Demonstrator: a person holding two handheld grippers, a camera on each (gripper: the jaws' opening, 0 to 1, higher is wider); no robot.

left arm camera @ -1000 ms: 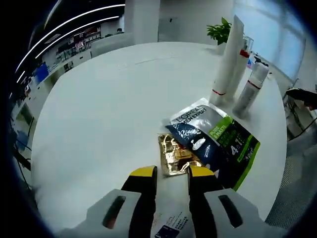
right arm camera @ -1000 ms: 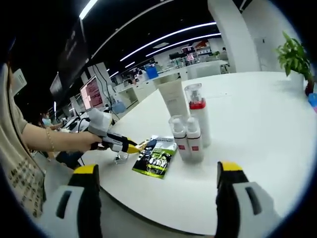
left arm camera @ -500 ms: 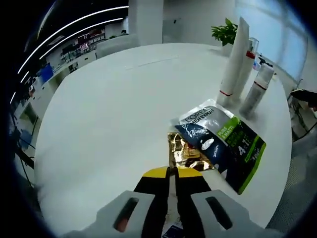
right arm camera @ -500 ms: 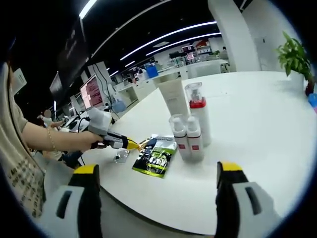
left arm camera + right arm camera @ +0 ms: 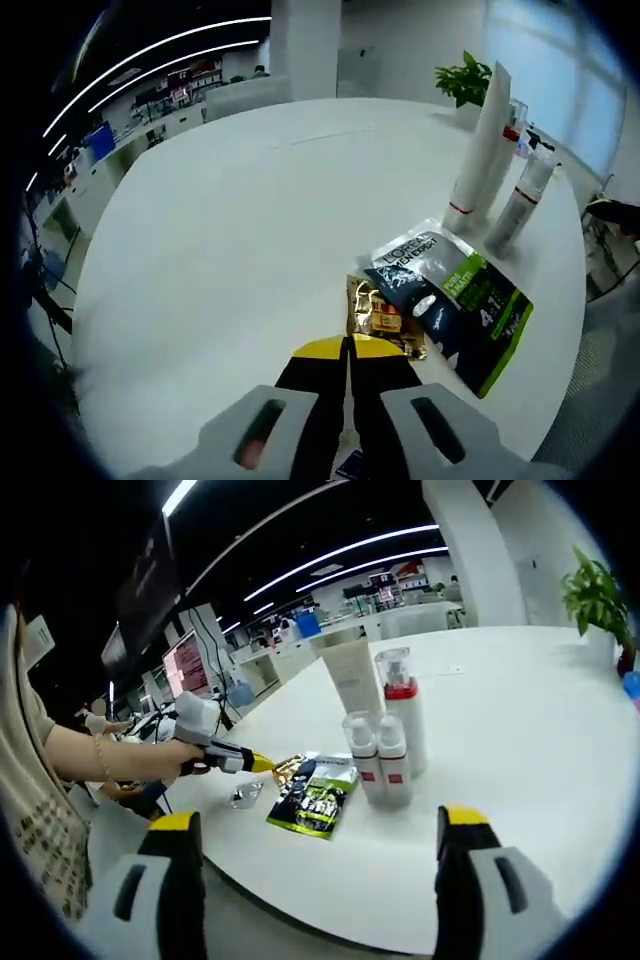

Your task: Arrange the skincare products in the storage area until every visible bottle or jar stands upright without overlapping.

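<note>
Clearly risky: left hand-held gripper [image 5: 348,348] clenched just beside gold sachet [image 5: 380,318], nothing visibly pinched; right hand-held gripper [image 5: 318,832] released, well short of upright bottles [image 5: 378,756] on desk [image 5: 220,220]. Could nudge overlapping sachets [image 5: 450,295] into them.

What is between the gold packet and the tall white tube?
In the left gripper view, a dark green-edged packet lies between the gold packet and the white tube.

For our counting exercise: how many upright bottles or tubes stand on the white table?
4: tall white tube, red-collared pump bottle beside it, two small bottles in front.
</note>
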